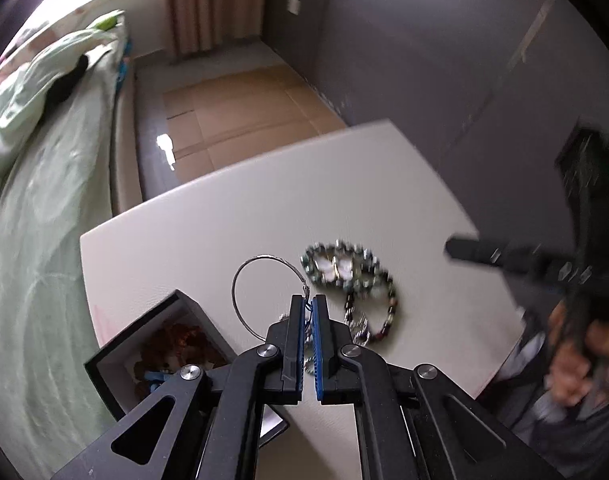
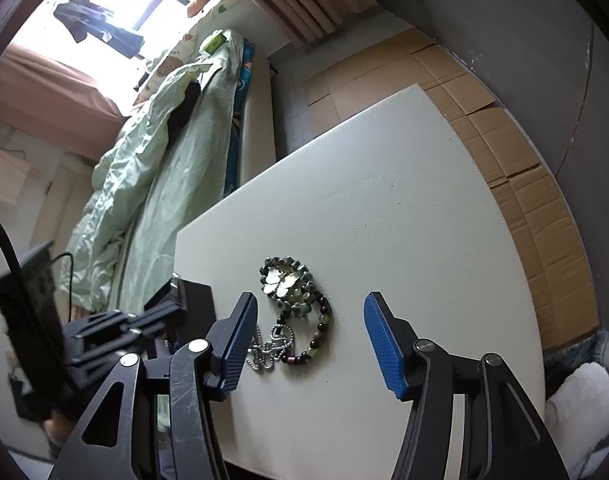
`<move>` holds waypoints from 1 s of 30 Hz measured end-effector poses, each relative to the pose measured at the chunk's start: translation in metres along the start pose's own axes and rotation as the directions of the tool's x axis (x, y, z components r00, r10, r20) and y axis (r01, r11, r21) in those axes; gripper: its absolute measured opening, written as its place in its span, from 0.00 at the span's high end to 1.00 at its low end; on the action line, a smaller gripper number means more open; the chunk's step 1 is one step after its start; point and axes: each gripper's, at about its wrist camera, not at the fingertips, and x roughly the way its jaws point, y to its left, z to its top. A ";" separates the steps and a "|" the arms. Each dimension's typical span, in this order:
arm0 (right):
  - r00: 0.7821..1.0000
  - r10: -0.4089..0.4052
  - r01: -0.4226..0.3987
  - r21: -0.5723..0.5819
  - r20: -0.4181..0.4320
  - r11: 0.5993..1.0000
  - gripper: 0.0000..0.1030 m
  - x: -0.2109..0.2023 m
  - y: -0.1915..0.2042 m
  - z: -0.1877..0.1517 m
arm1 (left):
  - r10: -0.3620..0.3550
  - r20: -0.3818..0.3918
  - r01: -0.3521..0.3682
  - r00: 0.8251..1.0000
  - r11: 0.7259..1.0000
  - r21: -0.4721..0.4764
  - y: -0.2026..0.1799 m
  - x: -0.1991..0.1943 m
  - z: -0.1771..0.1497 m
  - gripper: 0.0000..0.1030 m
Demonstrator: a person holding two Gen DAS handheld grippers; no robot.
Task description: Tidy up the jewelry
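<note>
My left gripper (image 1: 308, 300) is shut on a thin silver hoop bangle (image 1: 250, 268) and holds it above the white table (image 1: 208, 224), next to an open black jewelry box (image 1: 160, 340) with jewelry inside. A pile of beaded bracelets with a butterfly piece (image 1: 344, 272) and a silver chain (image 1: 362, 330) lies on the table just right of it. My right gripper (image 2: 310, 308) is open and empty above the same beaded bracelets (image 2: 292, 284) and silver chain (image 2: 268, 350). The left gripper (image 2: 116, 332) shows at the left of the right wrist view, by the black box (image 2: 196, 300).
A bed with a green quilt (image 1: 44, 184) runs along the table's left side. Flattened cardboard (image 2: 504, 148) covers the floor beyond the table. Grey walls (image 1: 424, 60) stand behind and to the right. The right gripper (image 1: 516, 260) and the hand holding it are at the right edge.
</note>
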 end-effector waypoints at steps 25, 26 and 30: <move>0.978 -0.193 0.177 -0.168 -0.085 0.970 0.69 0.083 0.035 0.005 | -0.051 0.097 0.078 0.994 0.951 -0.300 0.088 -0.029 -0.041 0.97; 0.975 -0.204 0.188 -0.176 -0.083 0.966 0.70 0.084 0.037 0.004 | -0.070 0.089 0.095 0.994 0.944 -0.317 0.091 -0.027 -0.042 0.97; 0.978 -0.194 0.176 -0.184 -0.082 0.967 0.89 0.081 0.037 0.000 | -0.111 0.045 0.119 0.993 0.935 -0.334 0.095 -0.021 -0.043 0.94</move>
